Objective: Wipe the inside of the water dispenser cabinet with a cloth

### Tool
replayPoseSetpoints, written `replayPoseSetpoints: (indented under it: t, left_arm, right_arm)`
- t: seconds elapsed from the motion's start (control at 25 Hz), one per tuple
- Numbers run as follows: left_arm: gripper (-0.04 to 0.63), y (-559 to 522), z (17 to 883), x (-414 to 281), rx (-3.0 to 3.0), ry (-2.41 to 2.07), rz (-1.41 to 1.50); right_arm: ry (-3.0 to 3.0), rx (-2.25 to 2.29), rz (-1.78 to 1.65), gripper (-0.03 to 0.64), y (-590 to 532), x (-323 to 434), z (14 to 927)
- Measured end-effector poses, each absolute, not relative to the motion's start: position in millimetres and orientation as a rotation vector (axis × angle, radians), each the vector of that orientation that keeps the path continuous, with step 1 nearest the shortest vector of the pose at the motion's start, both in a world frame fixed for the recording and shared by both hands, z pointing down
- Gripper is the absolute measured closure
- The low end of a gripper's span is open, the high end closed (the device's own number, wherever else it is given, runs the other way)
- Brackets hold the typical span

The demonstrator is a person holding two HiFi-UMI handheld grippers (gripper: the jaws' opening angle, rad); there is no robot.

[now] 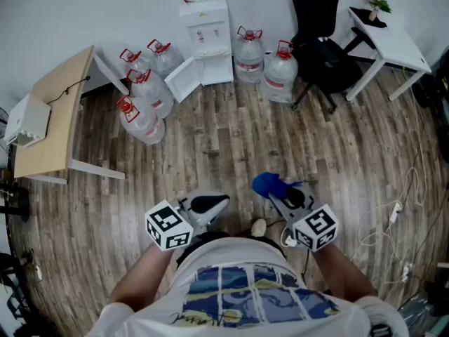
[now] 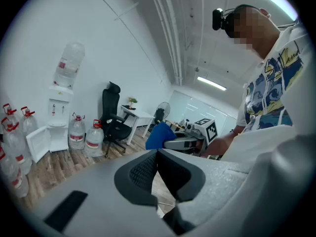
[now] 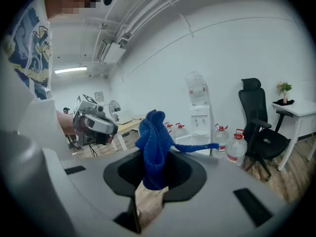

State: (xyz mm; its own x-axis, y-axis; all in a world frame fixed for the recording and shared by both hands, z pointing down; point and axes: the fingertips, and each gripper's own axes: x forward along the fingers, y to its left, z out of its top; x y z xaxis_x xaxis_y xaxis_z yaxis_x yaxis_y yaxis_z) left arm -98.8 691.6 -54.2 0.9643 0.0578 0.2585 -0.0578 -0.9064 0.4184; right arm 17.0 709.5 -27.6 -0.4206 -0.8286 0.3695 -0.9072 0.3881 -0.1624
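**Figure.** Approach stage, with both grippers carried low in front of the body over the wooden floor [image 1: 231, 139]. Nearest to us, the right gripper [image 1: 279, 192] has its jaws closed on a blue cloth [image 3: 154, 144]. The cloth is pinched by its lower end between the jaws, so a bunched wad stands up past the tips and one tail trails off to their right. We read this hold as deliberate: with the wad proud of the jaws, fabric rather than plastic would meet a surface first. The left gripper [image 2: 157, 154] has its jaws brought together with nothing between them. It sits beside the right gripper's jaws, on their left, and we judge it is empty so that it can steady or swing the door [image 1: 184, 80]. Well ahead of both pairs of jaws, against the far wall, stands the water dispenser [image 1: 205, 28]. Its lower cabinet [image 1: 218, 69] is already open, the door swung out to the left so that the opening faces us. Water bottles [image 1: 142, 93] cluster on the floor on either side of it. An office chair [image 1: 319, 37] and a white desk [image 1: 394, 46] lie far ahead of the right gripper's jaws, to their right. By our reading no wiping has begun: the cloth is well apart from the cabinet. The next step calls for carrying the cloth forward and lowering the jaws to the opening.
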Motion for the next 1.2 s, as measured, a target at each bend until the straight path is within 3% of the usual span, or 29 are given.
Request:
replayPoseSetpoints:
  t: [0.8, 1.0, 1.2]
  left_arm:
    - [0.592, 635.0, -52.4, -341.0, 2.676, -0.061, 0.291]
    - [0.592, 611.3, -42.3, -364.5, 2.655, -0.057, 0.280]
    - [0.592, 583.4, -32.3, -339.3, 2.664, -0.029, 0.278]
  right_arm:
    - [-2.410, 1.533, 0.529, 0.529, 637.0, -220.6, -25.0]
    - [-2.374, 1.556, 0.569, 0.529, 620.8, -240.9, -21.5]
    - [-2.345, 1.555, 0.562, 0.529, 593.6, -218.0, -14.0]
